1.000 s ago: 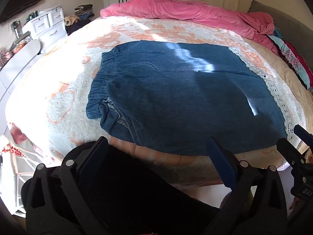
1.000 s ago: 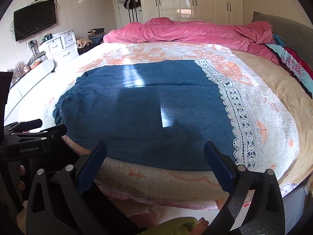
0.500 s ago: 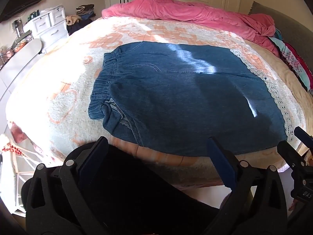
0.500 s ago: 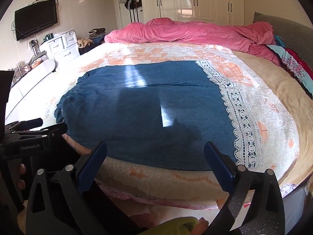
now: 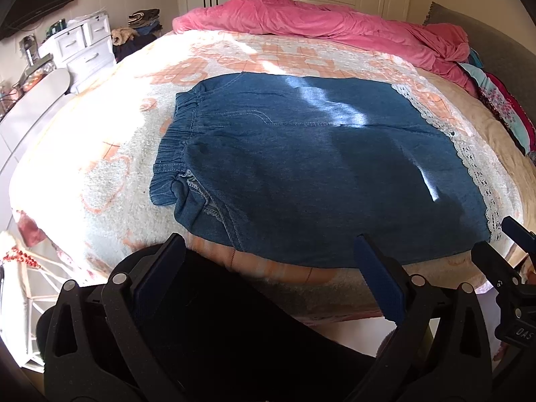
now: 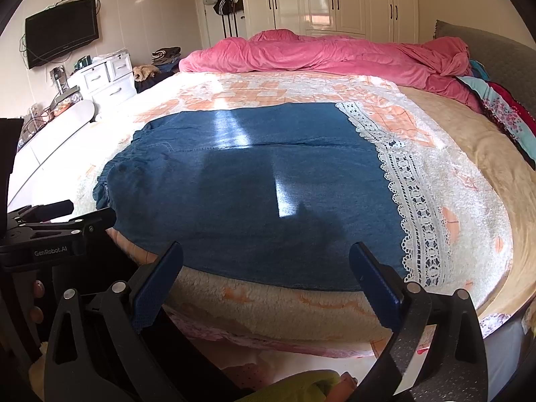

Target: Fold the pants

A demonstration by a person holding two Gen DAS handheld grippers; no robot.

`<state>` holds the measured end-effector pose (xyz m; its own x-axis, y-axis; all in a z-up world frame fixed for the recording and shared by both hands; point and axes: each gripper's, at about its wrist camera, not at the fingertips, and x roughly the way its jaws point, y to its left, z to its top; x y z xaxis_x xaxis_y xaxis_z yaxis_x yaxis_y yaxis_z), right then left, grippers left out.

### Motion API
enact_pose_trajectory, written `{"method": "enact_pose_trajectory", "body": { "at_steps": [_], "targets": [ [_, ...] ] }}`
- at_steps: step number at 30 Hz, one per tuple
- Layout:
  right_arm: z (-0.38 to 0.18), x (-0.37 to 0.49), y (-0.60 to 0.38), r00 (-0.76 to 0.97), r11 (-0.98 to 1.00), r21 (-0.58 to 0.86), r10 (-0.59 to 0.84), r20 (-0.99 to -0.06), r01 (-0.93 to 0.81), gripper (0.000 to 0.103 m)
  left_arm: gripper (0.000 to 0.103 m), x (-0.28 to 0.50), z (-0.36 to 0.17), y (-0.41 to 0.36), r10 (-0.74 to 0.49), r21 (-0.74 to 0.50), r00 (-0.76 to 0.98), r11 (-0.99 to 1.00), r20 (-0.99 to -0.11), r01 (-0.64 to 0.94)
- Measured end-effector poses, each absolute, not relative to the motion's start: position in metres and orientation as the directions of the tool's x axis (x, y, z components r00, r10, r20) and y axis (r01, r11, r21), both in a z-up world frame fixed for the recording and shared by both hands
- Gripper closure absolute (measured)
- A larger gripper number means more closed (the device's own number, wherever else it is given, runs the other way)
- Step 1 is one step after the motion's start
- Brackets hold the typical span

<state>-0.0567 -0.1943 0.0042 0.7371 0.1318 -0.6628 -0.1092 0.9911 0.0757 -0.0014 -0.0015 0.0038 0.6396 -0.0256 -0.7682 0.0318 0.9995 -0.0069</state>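
Broadly, the fold looks barely begun, if begun at all. Left to right: the elastic waistband (image 5: 174, 144) sits bunched at the left end, its near corner rucked over with some inner seam showing. The pants (image 5: 301, 167) lie spread flat on the bed (image 5: 100, 181), legs side by side or already doubled along the centre seam; which of the two I cannot tell. Lace-trimmed hems (image 5: 469, 164) finish the right end. No lengthwise-to-short folding is visible, so by my reading the crosswise folds are left to do, plus tidying that rucked corner. Left gripper (image 5: 271, 268) hovers off the near bed edge, jaws spread wide, nothing between them. Right gripper (image 6: 268, 268) likewise: jaws wide apart, empty, clear of the cloth, opposite the hem half. Hard to make out: a heavy shadow covers the near half of the denim and hides any crease lines there. The near edge of the pants drops over the bed's curve. The underside layers are unseen. A pink duvet (image 6: 318, 53) lies well behind.
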Motion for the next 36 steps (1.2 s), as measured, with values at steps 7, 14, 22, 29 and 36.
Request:
{"method": "enact_pose_trajectory", "body": {
  "at_steps": [7, 14, 22, 29, 36],
  "targets": [
    [0.0041, -0.0571, -0.1932, 0.738, 0.991, 0.074, 0.130, -0.662, -0.108, 0.004, 0.009, -0.0006, 0.0035, -0.0025, -0.025, -0.007, 0.640, 1.000, -0.768, 0.031],
    [0.0018, -0.0567, -0.1923, 0.732, 0.991, 0.078, 0.133, -0.668, -0.110, 0.004, 0.009, -0.0006, 0.0030, -0.0034, -0.025, -0.004, 0.643, 0.999, -0.766, 0.034],
    [0.0011, -0.0566, -0.1929, 0.731, 0.991, 0.079, 0.134, -0.669, -0.109, 0.004, 0.009, -0.0004, 0.0029, -0.0049, -0.024, 0.000, 0.644, 0.999, -0.765, 0.037],
    [-0.0005, -0.0551, -0.1955, 0.729, 0.991, 0.084, 0.133, -0.672, -0.104, 0.004, 0.009, -0.0005, 0.0039, -0.0066, -0.025, 0.000, 0.645, 0.999, -0.764, 0.039],
    [0.0002, -0.0541, -0.1958, 0.731, 0.991, 0.082, 0.133, -0.669, -0.105, 0.004, 0.009, 0.0006, 0.0036, -0.0071, -0.026, -0.002, 0.647, 0.999, -0.762, 0.037]
  ]
}}
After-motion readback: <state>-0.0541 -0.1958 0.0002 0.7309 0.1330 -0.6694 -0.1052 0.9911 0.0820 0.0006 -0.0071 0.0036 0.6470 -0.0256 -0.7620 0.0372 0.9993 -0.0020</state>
